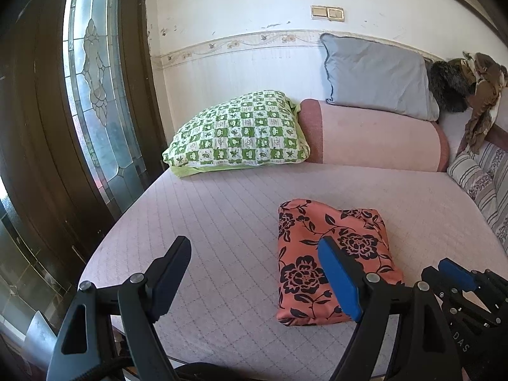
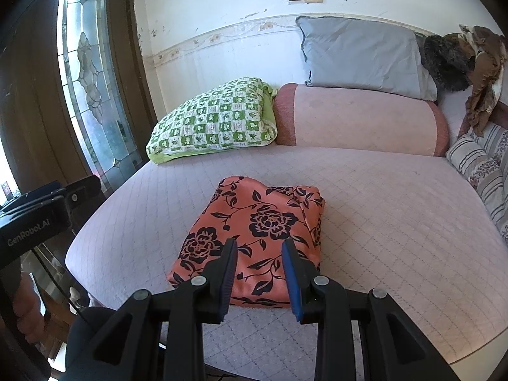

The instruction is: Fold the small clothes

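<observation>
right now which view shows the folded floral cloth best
The right wrist view: the folded floral cloth lies centred ahead, its top and folded right edge in sight, only the near edge crossed by fingers. In the left wrist view the cloth sits off to the right, partly behind a blue finger pad.

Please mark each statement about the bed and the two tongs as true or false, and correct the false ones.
1. The orange floral cloth lies folded on the bed. True.
2. The left tongs grip the cloth. False: they are open and hold nothing.
3. The green checked pillow lies beside the pink bolster. True.
4. The right tongs are wider apart than the left. False: they are narrower.
5. The grey-blue pillow lies on the floor. False: it leans against the wall.
</observation>
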A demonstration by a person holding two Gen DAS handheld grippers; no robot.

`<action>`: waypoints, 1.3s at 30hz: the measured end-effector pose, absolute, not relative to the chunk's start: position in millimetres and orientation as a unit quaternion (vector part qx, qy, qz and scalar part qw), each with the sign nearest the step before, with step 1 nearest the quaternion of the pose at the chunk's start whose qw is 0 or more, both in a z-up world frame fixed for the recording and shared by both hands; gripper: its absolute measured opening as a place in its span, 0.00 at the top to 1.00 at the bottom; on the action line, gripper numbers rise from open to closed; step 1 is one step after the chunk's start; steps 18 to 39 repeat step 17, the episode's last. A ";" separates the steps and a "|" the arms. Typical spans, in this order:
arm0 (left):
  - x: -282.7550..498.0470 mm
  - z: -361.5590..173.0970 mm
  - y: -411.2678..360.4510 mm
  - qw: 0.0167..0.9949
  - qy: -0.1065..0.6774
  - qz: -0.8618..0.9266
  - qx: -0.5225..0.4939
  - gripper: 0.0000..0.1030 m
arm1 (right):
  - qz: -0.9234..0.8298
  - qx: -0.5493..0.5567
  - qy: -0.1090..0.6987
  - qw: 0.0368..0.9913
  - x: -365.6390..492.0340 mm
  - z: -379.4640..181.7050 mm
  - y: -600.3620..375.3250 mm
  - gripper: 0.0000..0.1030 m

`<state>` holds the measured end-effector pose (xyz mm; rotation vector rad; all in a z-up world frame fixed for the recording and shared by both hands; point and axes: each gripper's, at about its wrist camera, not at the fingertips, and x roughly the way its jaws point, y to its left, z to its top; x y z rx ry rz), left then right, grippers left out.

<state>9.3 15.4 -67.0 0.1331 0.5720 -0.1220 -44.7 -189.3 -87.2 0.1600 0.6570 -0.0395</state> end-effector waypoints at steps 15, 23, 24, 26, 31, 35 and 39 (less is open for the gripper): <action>3.9 -61.0 14.6 0.959 0.265 -0.079 0.061 0.20 | -0.005 0.088 0.341 0.936 -36.1 -99.9 -187.6 0.69; 7.1 -60.9 14.2 0.959 0.264 -0.083 0.061 0.19 | -0.006 0.091 0.342 0.935 -34.6 -101.6 -189.5 0.69; 7.1 -60.9 14.2 0.959 0.264 -0.083 0.061 0.19 | -0.006 0.091 0.342 0.935 -34.6 -101.6 -189.5 0.69; 7.1 -60.9 14.2 0.959 0.264 -0.083 0.061 0.19 | -0.006 0.091 0.342 0.935 -34.6 -101.6 -189.5 0.69; 7.1 -60.9 14.2 0.959 0.264 -0.083 0.061 0.19 | -0.006 0.091 0.342 0.935 -34.6 -101.6 -189.5 0.69; 7.1 -60.9 14.2 0.959 0.264 -0.083 0.061 0.19 | -0.006 0.091 0.342 0.935 -34.6 -101.6 -189.5 0.69; 7.1 -60.9 14.2 0.959 0.264 -0.083 0.061 0.19 | -0.006 0.091 0.342 0.935 -34.6 -101.6 -189.5 0.69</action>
